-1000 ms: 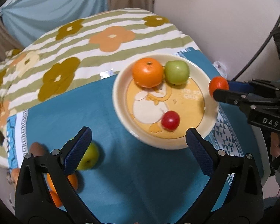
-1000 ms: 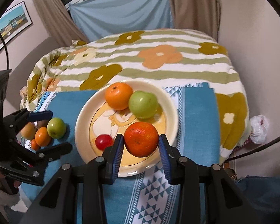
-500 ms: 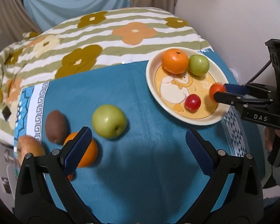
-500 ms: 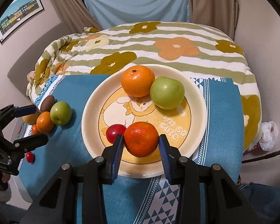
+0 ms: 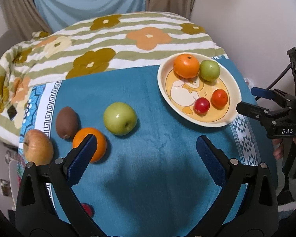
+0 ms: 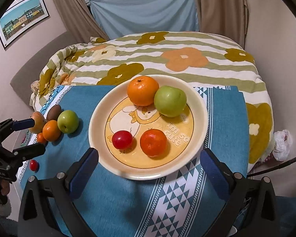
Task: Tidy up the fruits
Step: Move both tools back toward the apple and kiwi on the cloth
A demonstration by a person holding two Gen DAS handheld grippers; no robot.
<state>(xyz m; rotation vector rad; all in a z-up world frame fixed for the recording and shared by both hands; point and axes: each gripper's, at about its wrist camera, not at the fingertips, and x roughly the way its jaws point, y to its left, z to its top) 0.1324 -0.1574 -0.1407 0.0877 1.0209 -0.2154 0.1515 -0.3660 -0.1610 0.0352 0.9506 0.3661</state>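
Plate (image 6: 199, 106): cream dish with a duck print, on the blue cloth (image 5: 148, 158); it holds four fruits.
On the plate: a large orange (image 6: 143, 90) touching a green apple (image 6: 170, 101) at the far side; a small tangerine (image 6: 153, 142) and a red cherry tomato (image 6: 122, 139) at the near side.
Right gripper (image 6: 148, 164): jaws have just been opening, now wide and empty at the plate's near rim, the tangerine lying free beyond them.
Off the plate, to its left: green apple (image 5: 120, 118), orange (image 5: 89, 144), kiwi (image 5: 66, 122), yellow-red apple (image 5: 38, 147), a small red fruit (image 5: 86, 209) and a small orange fruit (image 6: 41, 137).
Left gripper (image 5: 146, 158): spread wide, empty, over the cloth near the loose orange.
Progress: judged under halfway; six fruits remain outside the plate.
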